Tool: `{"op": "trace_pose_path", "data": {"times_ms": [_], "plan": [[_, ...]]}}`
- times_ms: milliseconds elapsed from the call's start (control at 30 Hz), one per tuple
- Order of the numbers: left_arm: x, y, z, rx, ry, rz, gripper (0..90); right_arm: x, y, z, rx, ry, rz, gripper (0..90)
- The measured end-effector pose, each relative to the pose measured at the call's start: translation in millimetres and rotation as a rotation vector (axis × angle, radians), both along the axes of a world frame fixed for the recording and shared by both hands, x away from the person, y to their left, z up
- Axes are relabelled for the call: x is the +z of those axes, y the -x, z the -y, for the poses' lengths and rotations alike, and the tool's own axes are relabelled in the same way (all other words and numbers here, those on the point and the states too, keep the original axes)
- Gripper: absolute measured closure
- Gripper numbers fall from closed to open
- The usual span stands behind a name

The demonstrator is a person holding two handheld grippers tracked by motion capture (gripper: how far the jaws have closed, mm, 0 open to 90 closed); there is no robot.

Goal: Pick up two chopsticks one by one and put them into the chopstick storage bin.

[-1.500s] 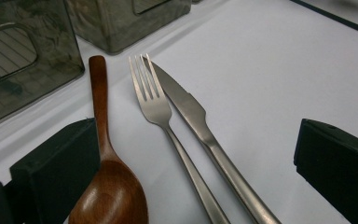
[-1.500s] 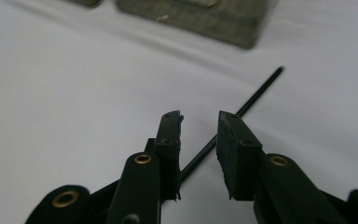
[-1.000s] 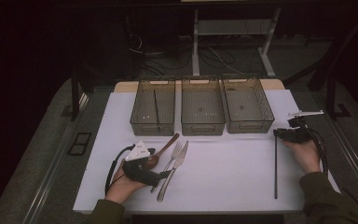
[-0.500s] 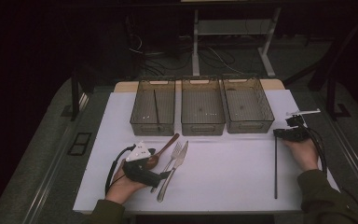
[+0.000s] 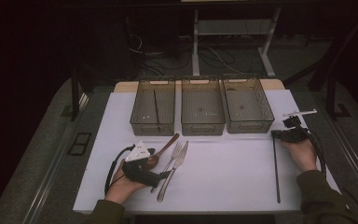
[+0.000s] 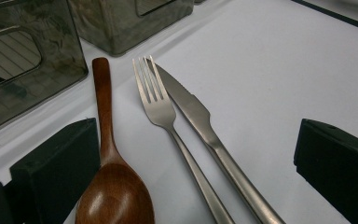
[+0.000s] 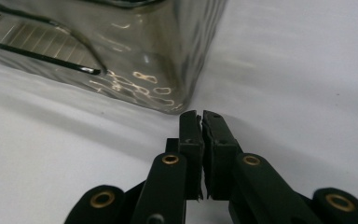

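Chopstick [image 5: 276, 168]: a thin, straight dark stick lying lengthwise on the white counter [image 5: 223, 182], near its right edge, its far end at your right gripper [image 5: 276, 134]. In the right gripper view those jaws are pressed together with hardly a slit between the pads; they have just been closing, and you cannot tell from that view whether the stick is nipped in them.

Surface: a matte white sheet covers the counter, with pale wood showing at the far edge. The room beyond is dark, with grey floor, cables and the legs of a white frame behind.

Compared with a second ago: both hands sit where they were, and the cutlery has not shifted.

Your left gripper [image 6: 196, 154] rests low at the near left, jaws wide apart and holding nothing. Between them lie a wooden spoon [image 6: 107, 186], brown, glossy, with a round bowl; a steel fork [image 6: 161, 107], brushed, four-tined; and a steel knife [image 6: 200, 121] with a serrated edge, just beside the fork.

Three smoky translucent bins [image 5: 203, 105] stand in a row at the far side, rectangular with ribbed floors. The left one holds another dark stick [image 5: 155, 105].
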State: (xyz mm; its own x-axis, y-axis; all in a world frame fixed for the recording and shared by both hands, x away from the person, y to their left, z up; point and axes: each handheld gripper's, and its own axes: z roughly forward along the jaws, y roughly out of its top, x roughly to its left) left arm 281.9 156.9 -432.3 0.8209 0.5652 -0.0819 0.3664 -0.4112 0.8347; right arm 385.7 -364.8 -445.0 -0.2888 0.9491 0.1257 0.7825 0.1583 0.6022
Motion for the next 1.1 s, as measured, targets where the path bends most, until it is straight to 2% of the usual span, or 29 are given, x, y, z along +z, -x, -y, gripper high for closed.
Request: {"op": "trace_pose_path", "data": {"times_ms": [733, 833, 1000, 1100], "plan": [[0.4, 0.4, -0.2, 0.001, -0.001, 0.003, 0.0, -0.4, 3.7, -28.2, 0.115, 0.009, 0.017, 88.5], [0.5, 0.7, -0.3, 0.000, -0.001, 0.003, 0.0, 3.6, 4.8, -29.1, 0.116, 0.012, 0.026, 88.5], [0.5, 1.1, -0.3, 0.000, -0.001, 0.002, 0.0, 11.1, 11.4, -17.9, 0.087, 0.005, 0.033, 88.3], [0.4, 1.3, 0.2, 0.000, 0.001, 0.001, 0.0, 12.5, 16.2, -13.2, 0.083, 0.008, 0.033, 83.0]]}}
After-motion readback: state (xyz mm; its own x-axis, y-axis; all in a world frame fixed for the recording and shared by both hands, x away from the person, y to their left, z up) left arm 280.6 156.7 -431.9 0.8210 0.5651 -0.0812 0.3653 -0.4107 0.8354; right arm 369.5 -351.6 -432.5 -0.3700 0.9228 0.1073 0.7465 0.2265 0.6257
